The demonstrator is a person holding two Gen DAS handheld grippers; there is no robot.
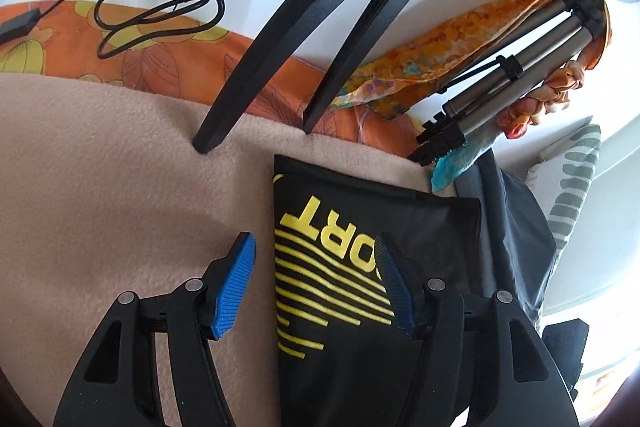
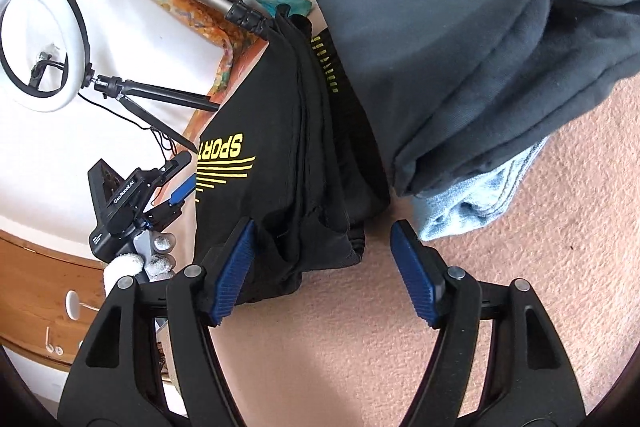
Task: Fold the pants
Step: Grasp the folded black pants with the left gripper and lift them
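Two grippers hover over black sport pants point(image 1: 360, 287) lying folded on a beige fleece blanket point(image 1: 100, 187). In the left wrist view, the left gripper point(image 1: 316, 287) fills the bottom of the frame, jaws standing apart and pressing on nothing, the yellow-striped edge of the pants between them. In the right wrist view, the right gripper point(image 2: 320, 267) has its jaws wide and clear of the cloth, the bunched waistband just beside the left pad. Right of the pants sits a stack of folded grey trousers point(image 2: 480, 47) over light-blue jeans point(image 2: 480, 195). Farther off, upper left, a ring light point(image 2: 40, 43) stands on a small tripod point(image 2: 160, 95).
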